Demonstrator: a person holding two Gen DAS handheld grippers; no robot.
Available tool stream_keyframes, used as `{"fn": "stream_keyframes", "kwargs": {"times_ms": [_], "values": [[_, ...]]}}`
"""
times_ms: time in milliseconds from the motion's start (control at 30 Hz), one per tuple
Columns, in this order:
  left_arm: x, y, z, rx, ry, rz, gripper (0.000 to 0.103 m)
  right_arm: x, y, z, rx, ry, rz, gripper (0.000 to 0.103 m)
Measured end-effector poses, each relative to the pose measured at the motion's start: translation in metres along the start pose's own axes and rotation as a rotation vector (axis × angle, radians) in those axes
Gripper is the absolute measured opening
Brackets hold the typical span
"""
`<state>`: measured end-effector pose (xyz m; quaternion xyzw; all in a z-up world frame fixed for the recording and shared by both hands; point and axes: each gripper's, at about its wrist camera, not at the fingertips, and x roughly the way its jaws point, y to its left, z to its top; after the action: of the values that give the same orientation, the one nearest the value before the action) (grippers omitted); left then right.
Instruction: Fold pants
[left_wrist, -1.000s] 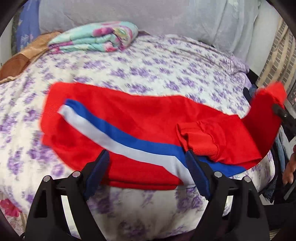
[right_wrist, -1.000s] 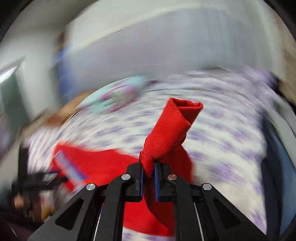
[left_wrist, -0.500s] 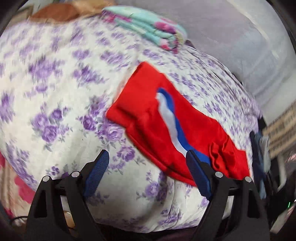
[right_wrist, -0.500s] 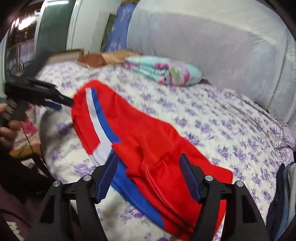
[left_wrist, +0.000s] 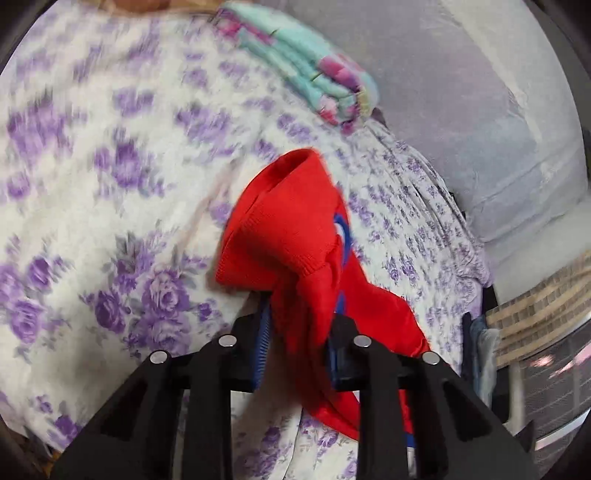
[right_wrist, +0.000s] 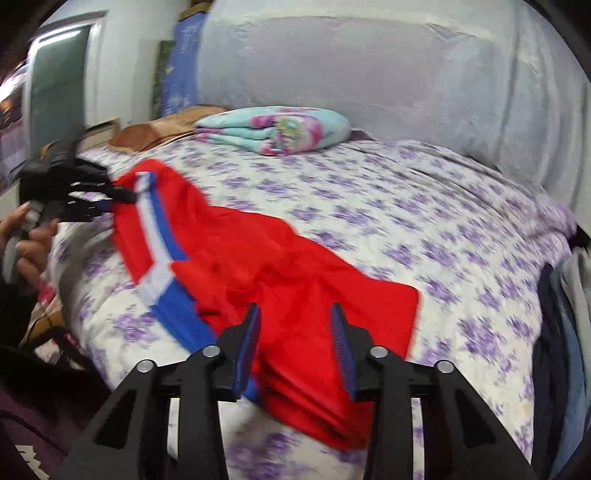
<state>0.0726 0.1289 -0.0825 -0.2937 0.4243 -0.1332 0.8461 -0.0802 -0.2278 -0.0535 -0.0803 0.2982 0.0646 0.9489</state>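
Observation:
Red pants (right_wrist: 258, 254) with a white and blue side stripe lie folded lengthwise across the purple-flowered bed (right_wrist: 424, 221). My left gripper (left_wrist: 297, 339) is shut on the waistband end of the pants (left_wrist: 291, 236) and lifts it off the bed; it also shows at the left of the right wrist view (right_wrist: 110, 199). My right gripper (right_wrist: 295, 343) is open and empty, just above the cuff end of the pants near the bed's front edge.
A folded turquoise and pink blanket (right_wrist: 277, 129) lies at the head of the bed by the grey padded headboard (right_wrist: 369, 74). A brown cushion (right_wrist: 155, 129) lies at the back left. Dark clothes (right_wrist: 561, 332) hang at the bed's right side.
My right gripper let go of the cuff end, which now lies on the bed, and opened. My left gripper swung to the waistband end, closed on it and lifted it.

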Motion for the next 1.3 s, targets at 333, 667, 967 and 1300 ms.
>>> {"fn": "stream_keyframes", "kwargs": {"times_ms": [333, 667, 967, 1300], "values": [[0.007, -0.228, -0.123, 0.927, 0.022, -0.023, 0.019, -0.036, -0.108, -0.02, 0.302, -0.076, -0.196, 0.041], [0.028, -0.248, -0.171, 1.067, 0.19, -0.073, 0.087, -0.045, -0.146, -0.047, 0.451, -0.018, -0.046, 0.095], [0.018, -0.183, -0.105, 0.783, 0.141, -0.005, 0.096, 0.021, -0.133, -0.028, 0.668, 0.152, 0.395, 0.1], [0.119, -0.138, -0.065, 0.395, 0.442, -0.245, 0.095, 0.082, -0.105, -0.025, 0.751, 0.354, 0.529, 0.1]]}}
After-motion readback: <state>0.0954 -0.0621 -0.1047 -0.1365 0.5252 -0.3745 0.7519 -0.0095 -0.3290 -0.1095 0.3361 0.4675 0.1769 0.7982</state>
